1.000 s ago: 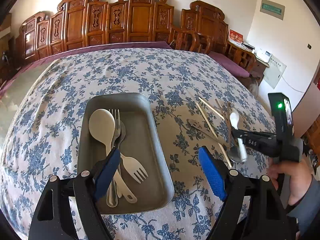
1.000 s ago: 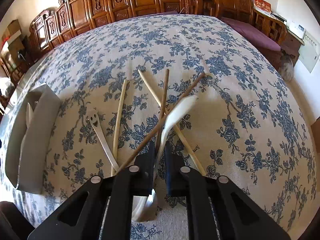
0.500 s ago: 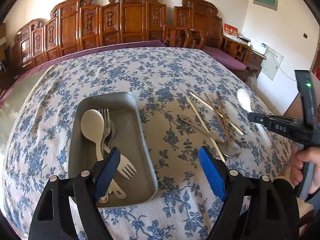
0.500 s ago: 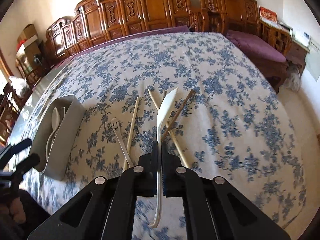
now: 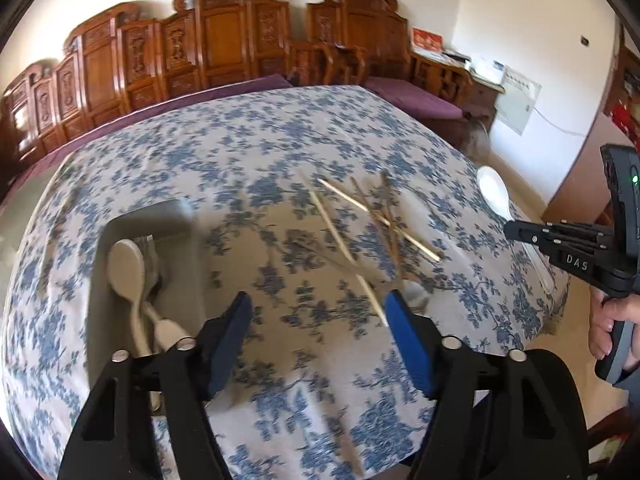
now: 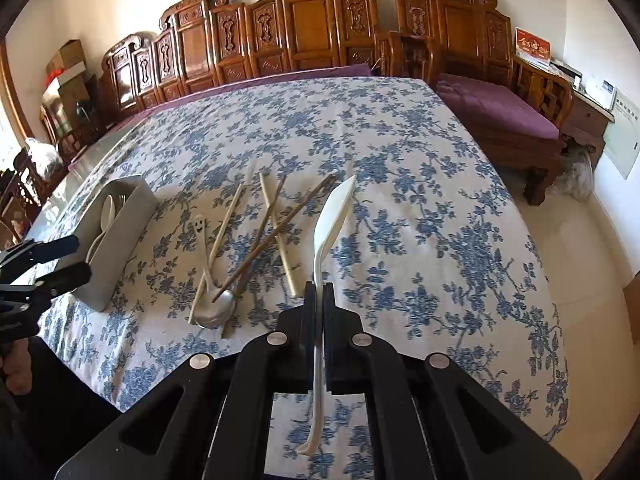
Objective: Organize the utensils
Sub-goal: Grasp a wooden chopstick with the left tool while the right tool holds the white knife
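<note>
I am gripping the white spoon (image 6: 330,220) in my right gripper (image 6: 319,292), clamped on its handle, long axis running forward along the fingers, bowl ahead. The grey tray (image 6: 120,240) is lying far left, nearer my left gripper (image 5: 320,332), which is hanging released. "DAS" is reading on the right gripper's side.

The left gripper (image 5: 318,334) is held out low and level with its blue-padded fingers (image 5: 226,338) spread wide apart, nothing between them. The right gripper (image 6: 319,300) is raised off to the right, its fingers pressed together, and the person's right hand (image 5: 614,330) is wrapped around its grip, the fingers curled round the front of the handle.
</note>
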A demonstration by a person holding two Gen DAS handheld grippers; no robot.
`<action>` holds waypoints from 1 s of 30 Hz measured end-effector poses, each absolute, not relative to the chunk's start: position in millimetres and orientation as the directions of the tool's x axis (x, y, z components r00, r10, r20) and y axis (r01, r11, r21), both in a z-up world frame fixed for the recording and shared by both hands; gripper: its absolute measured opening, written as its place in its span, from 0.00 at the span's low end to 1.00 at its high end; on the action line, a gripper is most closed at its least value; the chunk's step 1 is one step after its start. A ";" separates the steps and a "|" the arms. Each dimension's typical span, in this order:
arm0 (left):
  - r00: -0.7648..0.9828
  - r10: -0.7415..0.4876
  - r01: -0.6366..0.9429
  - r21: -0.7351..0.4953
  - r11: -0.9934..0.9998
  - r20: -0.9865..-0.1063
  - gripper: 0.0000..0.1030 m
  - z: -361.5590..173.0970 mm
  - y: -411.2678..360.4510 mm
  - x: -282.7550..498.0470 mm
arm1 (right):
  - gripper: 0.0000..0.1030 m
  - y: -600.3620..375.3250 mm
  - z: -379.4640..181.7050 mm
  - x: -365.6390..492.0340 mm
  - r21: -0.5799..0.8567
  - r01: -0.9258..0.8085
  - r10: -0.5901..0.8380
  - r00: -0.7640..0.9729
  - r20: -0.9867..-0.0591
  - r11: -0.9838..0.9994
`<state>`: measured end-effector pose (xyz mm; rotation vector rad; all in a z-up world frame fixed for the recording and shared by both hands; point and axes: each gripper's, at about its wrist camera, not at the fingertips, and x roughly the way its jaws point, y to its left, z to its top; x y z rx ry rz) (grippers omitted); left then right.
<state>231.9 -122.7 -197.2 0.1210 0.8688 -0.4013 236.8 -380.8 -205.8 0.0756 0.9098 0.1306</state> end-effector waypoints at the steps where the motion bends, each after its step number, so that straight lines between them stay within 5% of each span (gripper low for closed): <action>1: 0.569 -0.294 0.407 -0.048 0.912 -0.768 0.58 -198.1 -130.9 234.9 | 0.04 -385.1 -205.2 238.0 0.126 -0.073 0.144 0.610 -0.779 0.989; 5: 0.544 -0.304 0.454 -0.031 0.891 -0.782 0.45 -200.1 -157.2 247.2 | 0.04 -394.9 -203.5 241.2 0.152 -0.063 0.159 0.613 -0.774 0.986; 13: 0.493 -0.325 0.518 -0.027 0.855 -0.807 0.35 -213.1 -212.8 283.5 | 0.04 -403.3 -212.4 245.5 0.155 -0.064 0.163 0.591 -0.790 0.986; 17: 0.453 -0.328 0.544 -0.035 0.839 -0.829 0.14 -230.6 -234.8 303.2 | 0.04 -409.0 -218.3 247.1 0.174 -0.049 0.170 0.579 -0.798 0.984; 30: 0.397 -0.274 0.534 -0.022 0.845 -0.876 0.12 -270.2 -261.2 342.6 | 0.04 -415.2 -226.3 249.1 0.217 -0.040 0.202 0.558 -0.805 0.975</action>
